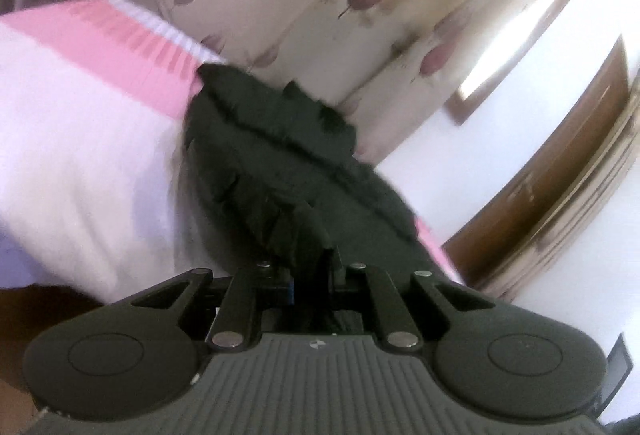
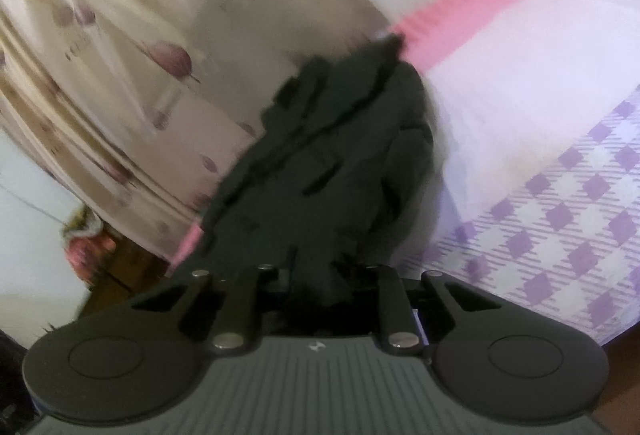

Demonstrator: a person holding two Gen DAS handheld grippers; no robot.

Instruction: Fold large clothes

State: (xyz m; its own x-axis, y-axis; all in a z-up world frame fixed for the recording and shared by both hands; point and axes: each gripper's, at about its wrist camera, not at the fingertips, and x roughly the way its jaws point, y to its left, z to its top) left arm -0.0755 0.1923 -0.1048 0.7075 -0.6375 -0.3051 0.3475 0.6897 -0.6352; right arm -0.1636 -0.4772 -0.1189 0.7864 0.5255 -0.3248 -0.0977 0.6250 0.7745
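I hold the dark garment [image 1: 288,163] pinched in both the left gripper [image 1: 316,255] and right gripper [image 2: 316,271], jaws closed on cloth. It stretches straight ahead from each, its far end over the bed's [image 2: 520,83] pink edge.

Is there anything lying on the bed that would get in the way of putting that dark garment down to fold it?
Nothing visible does. Both the left gripper and the right gripper are shut on the dark garment, and the checked sheet and pink-and-white blanket beside it look bare. The bed under the garment is hidden.
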